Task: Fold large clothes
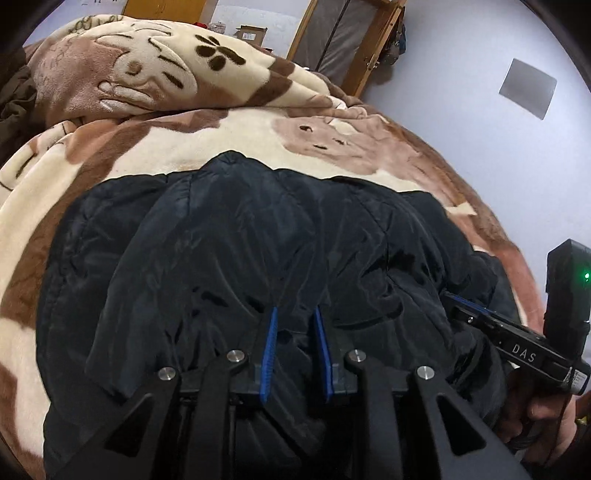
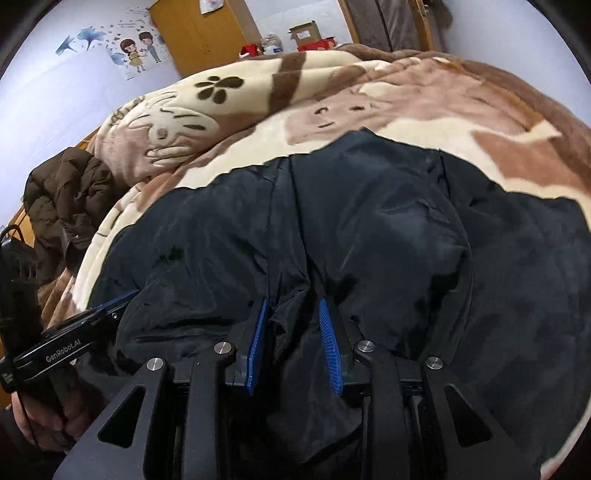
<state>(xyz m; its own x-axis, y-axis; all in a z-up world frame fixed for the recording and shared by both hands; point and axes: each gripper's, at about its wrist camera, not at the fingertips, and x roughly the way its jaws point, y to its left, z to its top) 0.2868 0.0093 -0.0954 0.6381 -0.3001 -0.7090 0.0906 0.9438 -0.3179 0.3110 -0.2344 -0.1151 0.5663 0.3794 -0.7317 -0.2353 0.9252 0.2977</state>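
Pale walls close in a bedroom where a plush blanket (image 1: 229, 144) in cream and brown, printed with cartoon animals and paw marks, covers the bed. On its near part lies a black padded jacket (image 1: 236, 236), spread wide and puckered into folds. Each tool stands narrow with a pinch of that jacket between its blue pads: the left gripper (image 1: 294, 314) bites a ridge of cloth near the garment's near middle, and the right gripper (image 2: 291, 304) holds a gathered fold the same way, just to its right. From the left wrist the right tool shows at the right edge with "DAS" on its side and a green lamp lit on its black housing, a hand (image 1: 543, 417) wrapped on the grip below. From the right wrist the left tool shows at the left edge, lettered "GenRobot.AI". A brown puffer coat (image 2: 70, 199) is heaped at the blanket's left edge. Far off stand a wooden wardrobe (image 2: 199, 33), a cardboard box (image 2: 306, 31) among red items, and a cartoon couple sticker (image 2: 138, 50) on the left wall. A grey square plate (image 1: 528, 88) sits on the right wall.
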